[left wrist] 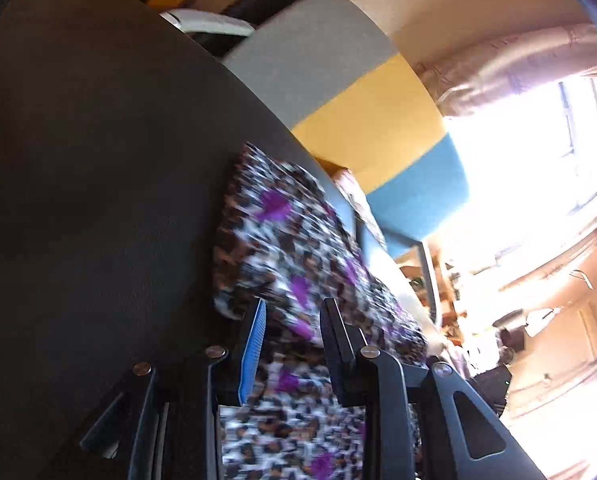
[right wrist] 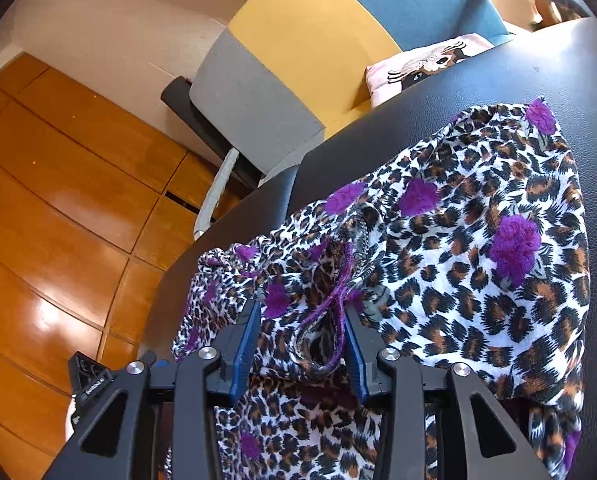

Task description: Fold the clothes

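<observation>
A leopard-print garment (right wrist: 458,240) with purple tufts lies bunched on a dark table (right wrist: 538,60). In the right wrist view my right gripper (right wrist: 301,310) stands open over its near part. A fold with a purple drawstring (right wrist: 338,304) sits loosely between the blue pads. In the left wrist view the same garment (left wrist: 282,232) is blurred and runs up between the fingers of my left gripper (left wrist: 294,308), which is shut on a bunch of the fabric. The table top (left wrist: 98,160) fills the left of that view.
A chair (right wrist: 310,32) with grey, yellow and blue panels stands just past the table edge, with a printed cushion (right wrist: 418,64) on its seat. Wooden floor (right wrist: 58,200) lies to the left. A bright window (left wrist: 538,160) glares in the left wrist view.
</observation>
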Demonstrator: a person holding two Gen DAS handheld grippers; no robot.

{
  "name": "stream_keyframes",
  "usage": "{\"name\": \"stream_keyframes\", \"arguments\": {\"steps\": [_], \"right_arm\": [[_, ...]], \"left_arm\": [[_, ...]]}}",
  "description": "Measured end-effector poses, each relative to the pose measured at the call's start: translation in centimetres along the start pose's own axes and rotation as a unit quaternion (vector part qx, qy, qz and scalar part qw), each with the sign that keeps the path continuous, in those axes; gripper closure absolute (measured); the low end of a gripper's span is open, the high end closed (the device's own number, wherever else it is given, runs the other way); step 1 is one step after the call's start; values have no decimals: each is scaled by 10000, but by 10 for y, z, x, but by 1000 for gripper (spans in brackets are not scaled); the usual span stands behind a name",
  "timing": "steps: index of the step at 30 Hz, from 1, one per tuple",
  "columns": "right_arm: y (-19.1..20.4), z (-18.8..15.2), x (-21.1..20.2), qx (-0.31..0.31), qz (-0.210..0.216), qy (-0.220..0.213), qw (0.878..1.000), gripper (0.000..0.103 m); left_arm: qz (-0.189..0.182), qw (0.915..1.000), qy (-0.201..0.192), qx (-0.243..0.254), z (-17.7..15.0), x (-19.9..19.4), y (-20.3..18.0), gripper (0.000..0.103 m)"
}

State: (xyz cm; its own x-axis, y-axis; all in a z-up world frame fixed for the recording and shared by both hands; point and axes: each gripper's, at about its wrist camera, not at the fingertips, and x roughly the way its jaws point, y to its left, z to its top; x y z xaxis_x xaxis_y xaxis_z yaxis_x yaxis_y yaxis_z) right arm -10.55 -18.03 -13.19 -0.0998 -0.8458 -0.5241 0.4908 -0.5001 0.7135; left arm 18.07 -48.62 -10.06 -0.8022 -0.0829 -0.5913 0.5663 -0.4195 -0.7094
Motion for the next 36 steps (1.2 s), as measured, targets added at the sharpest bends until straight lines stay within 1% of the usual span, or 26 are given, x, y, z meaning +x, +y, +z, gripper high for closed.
{"name": "stream_keyframes", "arguments": {"steps": [2,3,5,9,13,15,16,17,18,19,20,22,24,26,27,29,30,31,32,34,36], "right_arm": [[-2,-1,5,-14,-58,34,10000,63],[-6,-2,3,-8,-92,41,9999,63],[-16,-4,3,34,-105,55,9999,63],[-21,-4,6,-31,-77,57,9999,63],[-18,-2,7,-130,-123,81,9998,63],[-16,0,9,-204,-170,91,9996,63],[-14,1,10,-277,-233,98,9993,64],[-11,1,12,-367,-316,108,9988,66],[-7,1,12,-487,-420,121,9979,75],[-2,1,13,-638,-545,136,9964,80],[3,1,13,-807,-673,151,9943,89],[13,1,10,-1106,-827,112,9904,93],[23,3,3,-1357,-852,-51,9871,94],[31,4,-4,-1538,-876,-180,9840,95],[34,4,-5,-1606,-935,-185,9824,95],[33,1,-3,-1727,-1193,-110,9777,95],[30,-2,-2,-1729,-1314,-64,9761,96],[25,-3,-2,-1690,-1424,-21,9753,96],[20,-5,-1,-1639,-1543,21,9743,96],[12,-8,-2,-1572,-1704,80,9727,97],[6,-11,-5,-1563,-1828,85,9706,97]], "left_arm": [[259,9994,9,-210,11,3,14,76],[288,9990,25,-341,18,5,21,76],[224,9982,89,-545,34,13,29,75],[335,9976,361,-489,60,36,31,75],[166,9967,703,-381,71,60,28,73],[91,9961,756,-442,76,67,28,73],[50,9959,765,-485,79,71,29,75],[76,9958,745,-526,83,72,28,77],[169,9962,695,-495,86,71,26,88],[273,9968,638,-409,89,69,26,96],[377,9971,581,-323,91,67,25,98],[521,9979,386,-42,94,57,18,100],[672,9969,59,399,98,40,4,100],[984,9921,-33,771,99,34,-7,100],[1237,9873,-28,994,100,34,-11,100],[1709,9760,-7,1351,95,35,-13,100],[1974,9688,33,1498,93,39,-14,100],[2222,9617,145,1598,91,44,-13,99],[2377,9573,277,1622,88,50,-11,98],[2537,9536,414,1570,83,55,-5,92],[2588,9547,313,1437,74,45,2,91]]}}
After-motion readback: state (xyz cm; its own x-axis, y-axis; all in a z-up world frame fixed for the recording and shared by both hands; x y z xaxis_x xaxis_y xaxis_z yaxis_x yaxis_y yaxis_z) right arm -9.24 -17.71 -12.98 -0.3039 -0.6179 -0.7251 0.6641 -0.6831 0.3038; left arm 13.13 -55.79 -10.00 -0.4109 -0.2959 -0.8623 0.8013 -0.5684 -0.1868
